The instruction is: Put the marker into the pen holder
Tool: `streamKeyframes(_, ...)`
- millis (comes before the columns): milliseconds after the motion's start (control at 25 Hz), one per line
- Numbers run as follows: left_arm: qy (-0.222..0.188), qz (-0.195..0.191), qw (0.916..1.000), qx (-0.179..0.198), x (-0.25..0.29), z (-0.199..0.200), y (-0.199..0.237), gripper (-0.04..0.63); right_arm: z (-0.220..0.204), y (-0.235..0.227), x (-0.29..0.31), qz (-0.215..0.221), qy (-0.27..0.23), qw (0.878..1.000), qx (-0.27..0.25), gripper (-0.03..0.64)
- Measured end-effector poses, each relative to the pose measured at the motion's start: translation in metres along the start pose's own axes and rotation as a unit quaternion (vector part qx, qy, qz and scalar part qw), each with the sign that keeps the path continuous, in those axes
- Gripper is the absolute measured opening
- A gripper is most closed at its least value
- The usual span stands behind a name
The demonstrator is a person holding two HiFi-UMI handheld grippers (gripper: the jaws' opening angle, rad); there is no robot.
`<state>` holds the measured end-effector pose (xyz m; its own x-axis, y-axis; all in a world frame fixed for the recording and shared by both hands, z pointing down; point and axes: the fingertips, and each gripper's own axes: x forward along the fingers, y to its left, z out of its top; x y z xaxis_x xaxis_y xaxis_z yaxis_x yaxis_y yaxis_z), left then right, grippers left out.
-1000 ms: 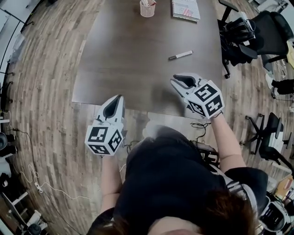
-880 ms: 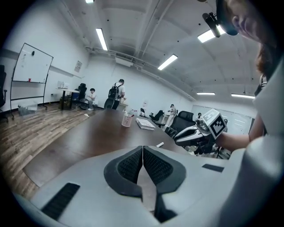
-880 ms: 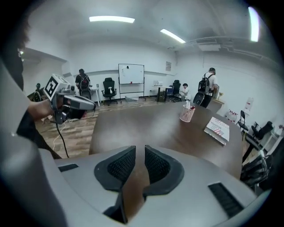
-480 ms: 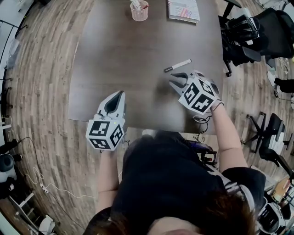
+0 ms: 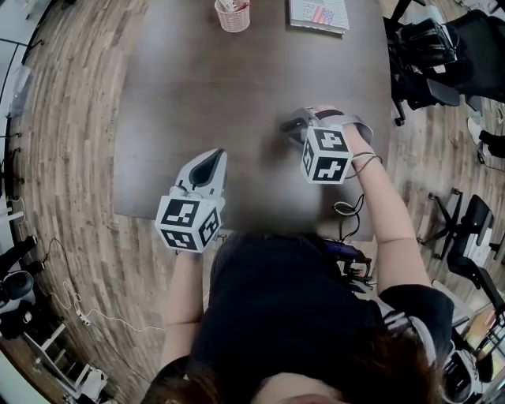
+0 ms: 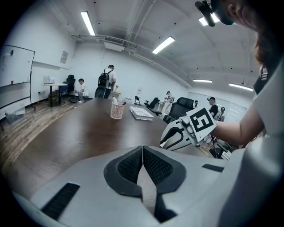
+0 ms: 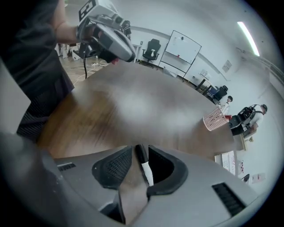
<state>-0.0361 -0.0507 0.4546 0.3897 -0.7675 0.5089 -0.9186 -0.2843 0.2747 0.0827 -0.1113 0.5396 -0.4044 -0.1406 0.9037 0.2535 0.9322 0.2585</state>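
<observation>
My right gripper (image 7: 139, 153) jaws just opened, spread round the marker (image 7: 145, 170) near the table's (image 5: 197, 95) right edge; lopsided closing could skid it.

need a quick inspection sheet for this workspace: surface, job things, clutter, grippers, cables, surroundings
surface: dark wood table
job's things: marker lying on the table between the right gripper's jaws; pink pen holder upright at the far edge, with things already in it
clutter: booklet to the right of the holder
grippers: left gripper shut, empty, at the near edge; right gripper pointing down, jaws just opened, astride the marker, not pressing it
cables: white cable on the floor at left; dark cable by the table's near edge
surroundings: plank floor; office chairs at right; people at the room's far end
</observation>
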Motion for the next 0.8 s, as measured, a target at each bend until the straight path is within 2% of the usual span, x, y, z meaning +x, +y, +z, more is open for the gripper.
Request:
streamKeyframes(320, 0.021, -0.007, 0.9995, -0.023, 0.018, -0.013, 0.01, 0.028, -0.006, -0.004, 0.03, 0.051, 0.041, 0.996, -0.063, 0.135)
streamKeyframes(520, 0.024, -0.008, 0.9994, -0.023, 0.022, -0.012, 0.014, 0.028, -0.011, 0.002, 0.037, 0.106, 0.056, 0.99, -0.068, 0.135)
streamKeyframes(800, 0.028, -0.009, 0.9994, -0.021, 0.028, -0.011, 0.022, 0.028, -0.01, 0.004, 0.037, 0.135, 0.058, 0.988, -0.05, 0.109)
